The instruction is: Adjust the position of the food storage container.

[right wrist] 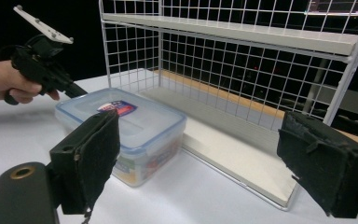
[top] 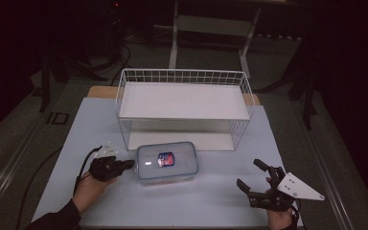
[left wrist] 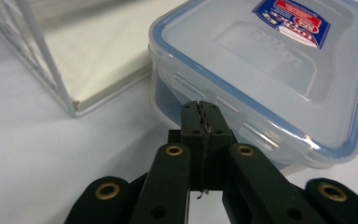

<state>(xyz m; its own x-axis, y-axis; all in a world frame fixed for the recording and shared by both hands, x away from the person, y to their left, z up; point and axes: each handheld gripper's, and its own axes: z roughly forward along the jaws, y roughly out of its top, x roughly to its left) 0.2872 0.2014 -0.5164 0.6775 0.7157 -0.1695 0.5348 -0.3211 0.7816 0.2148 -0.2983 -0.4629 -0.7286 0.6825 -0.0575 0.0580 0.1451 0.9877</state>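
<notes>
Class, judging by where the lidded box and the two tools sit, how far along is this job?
Early stage. Done: the clear plastic lidded box with the blue seal sits closed on the pale table, in front of the white wire two-tier rack. In hand: the left tool, jaws shut, is at the box's near side clip. Left: the right tool waits open, apart from the box, and the rack's shelves are bare.

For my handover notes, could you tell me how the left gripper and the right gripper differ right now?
The left gripper is shut, its tip against the lidded container's short side; the right gripper is open and stands apart from the container. Both are black and hand-held.
</notes>
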